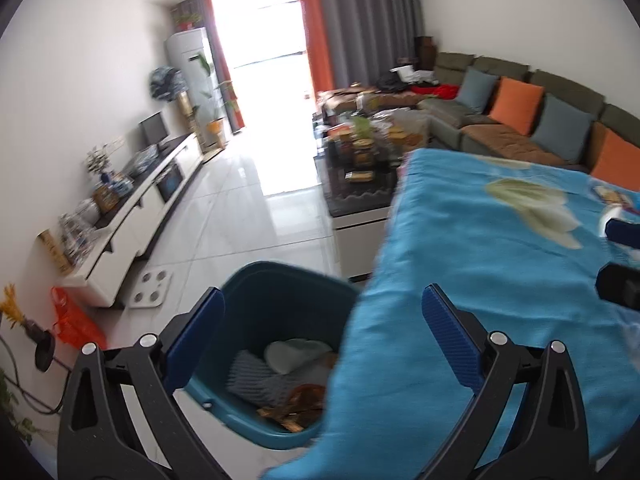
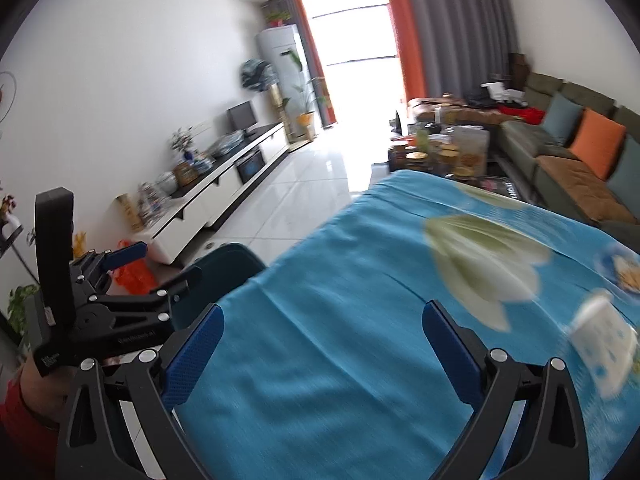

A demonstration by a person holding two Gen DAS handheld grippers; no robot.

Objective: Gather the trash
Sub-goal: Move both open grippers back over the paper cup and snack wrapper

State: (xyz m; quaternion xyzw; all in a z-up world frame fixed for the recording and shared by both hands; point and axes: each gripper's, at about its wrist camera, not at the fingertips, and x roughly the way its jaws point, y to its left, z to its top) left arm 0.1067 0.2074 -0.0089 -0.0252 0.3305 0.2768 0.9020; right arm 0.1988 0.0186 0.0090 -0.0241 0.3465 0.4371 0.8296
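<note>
A dark teal trash bin (image 1: 276,320) stands on the floor beside the table's left edge and holds several pieces of trash: a grey wrapper, a pale lid, brown scraps. It also shows in the right wrist view (image 2: 224,268). My left gripper (image 1: 320,320) is open and empty, above the bin's rim and the hanging cloth edge. My right gripper (image 2: 322,336) is open and empty over the blue tablecloth (image 2: 360,280). A blurred white carton (image 2: 604,344) lies on the cloth to its right. A snack wrapper (image 2: 628,272) lies farther right. The left gripper shows at the left of the right wrist view (image 2: 128,256).
A white TV cabinet (image 1: 132,216) runs along the left wall. An orange bag (image 1: 72,320) sits on the floor near it. A cluttered coffee table (image 1: 368,148) and a sofa (image 1: 520,120) with cushions lie beyond the table. Tiled floor (image 1: 240,208) lies between.
</note>
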